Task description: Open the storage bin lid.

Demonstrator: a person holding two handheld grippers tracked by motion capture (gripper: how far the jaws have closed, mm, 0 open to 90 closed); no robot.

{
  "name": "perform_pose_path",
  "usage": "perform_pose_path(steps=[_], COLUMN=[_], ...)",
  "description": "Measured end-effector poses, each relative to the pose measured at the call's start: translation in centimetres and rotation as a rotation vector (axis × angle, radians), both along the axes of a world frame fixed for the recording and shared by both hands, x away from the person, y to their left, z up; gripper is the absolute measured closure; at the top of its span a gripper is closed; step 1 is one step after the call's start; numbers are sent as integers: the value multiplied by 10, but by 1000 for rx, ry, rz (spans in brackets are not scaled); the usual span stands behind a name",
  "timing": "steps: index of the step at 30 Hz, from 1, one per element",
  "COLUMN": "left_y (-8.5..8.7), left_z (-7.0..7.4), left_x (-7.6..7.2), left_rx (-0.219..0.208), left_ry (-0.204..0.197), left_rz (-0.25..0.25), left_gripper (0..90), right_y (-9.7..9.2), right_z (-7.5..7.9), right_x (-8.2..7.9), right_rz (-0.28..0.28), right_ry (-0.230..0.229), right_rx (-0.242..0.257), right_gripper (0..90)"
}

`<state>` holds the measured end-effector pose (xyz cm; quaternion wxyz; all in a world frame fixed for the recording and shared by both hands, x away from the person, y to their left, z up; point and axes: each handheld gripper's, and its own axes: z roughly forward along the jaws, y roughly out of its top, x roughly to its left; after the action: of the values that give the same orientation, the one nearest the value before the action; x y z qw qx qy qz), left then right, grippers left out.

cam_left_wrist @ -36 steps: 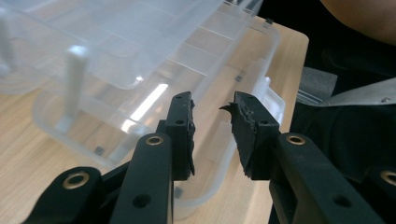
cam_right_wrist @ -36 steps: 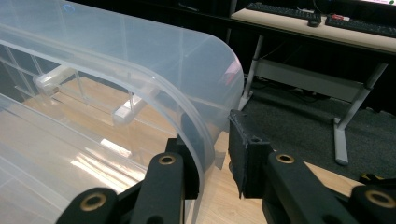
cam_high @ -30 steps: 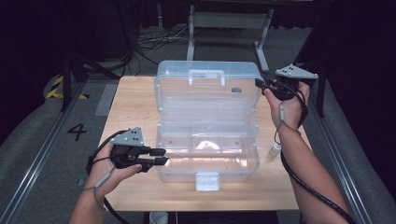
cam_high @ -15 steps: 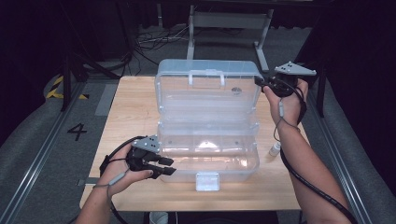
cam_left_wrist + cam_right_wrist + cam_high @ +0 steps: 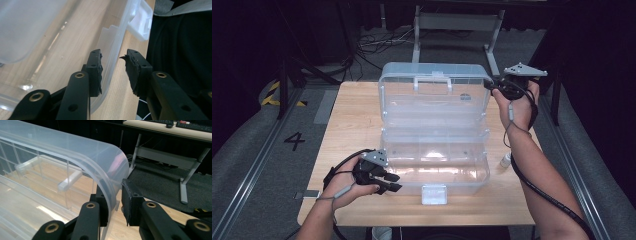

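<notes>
A clear plastic toolbox (image 5: 434, 167) stands open on the wooden table (image 5: 352, 125), its lid (image 5: 434, 102) upright at the back. My left gripper (image 5: 398, 182) is at the box's front left corner. Its jaws straddle the front wall (image 5: 110, 62) and have just been closing; the wall lies against the inner pad with a gap to the outer one. My right gripper (image 5: 490, 85) is at the lid's top right corner. Its jaws sit on either side of the curved lid edge (image 5: 110, 177) and are shut on it.
A white latch (image 5: 433, 194) hangs at the middle of the box's front, and the lid carries a handle (image 5: 432, 82). A small white bottle (image 5: 506, 160) lies on the table right of the box. Behind the table stand a metal desk frame (image 5: 452, 20) and cables.
My left hand has come down and toward the near edge, from beside the box's left side to its front left corner. The right hand has stayed at the lid.
</notes>
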<state>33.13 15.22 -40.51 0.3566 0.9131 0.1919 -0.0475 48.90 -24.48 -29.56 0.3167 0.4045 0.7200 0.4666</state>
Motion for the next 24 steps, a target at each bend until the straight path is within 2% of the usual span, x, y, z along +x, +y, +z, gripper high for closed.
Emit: perform_pose_path(steps=[6, 9, 14, 24], left_y=[-4, -3, -4, -2], left_z=[-6, -7, -10, -11], left_x=[2, 2, 2, 2], left_rx=[51, 42, 49, 35], left_ry=[-4, 3, -9, 0], left_rz=[-4, -1, -2, 1], left_gripper=[759, 758, 764, 763], right_y=[0, 1, 1, 4], right_z=[-1, -1, -2, -7], right_x=[5, 6, 11, 29], right_rz=[-1, -5, -7, -37], right_ry=[4, 3, 4, 22], right_rx=[-1, -3, 5, 6], right_gripper=[776, 778, 797, 826])
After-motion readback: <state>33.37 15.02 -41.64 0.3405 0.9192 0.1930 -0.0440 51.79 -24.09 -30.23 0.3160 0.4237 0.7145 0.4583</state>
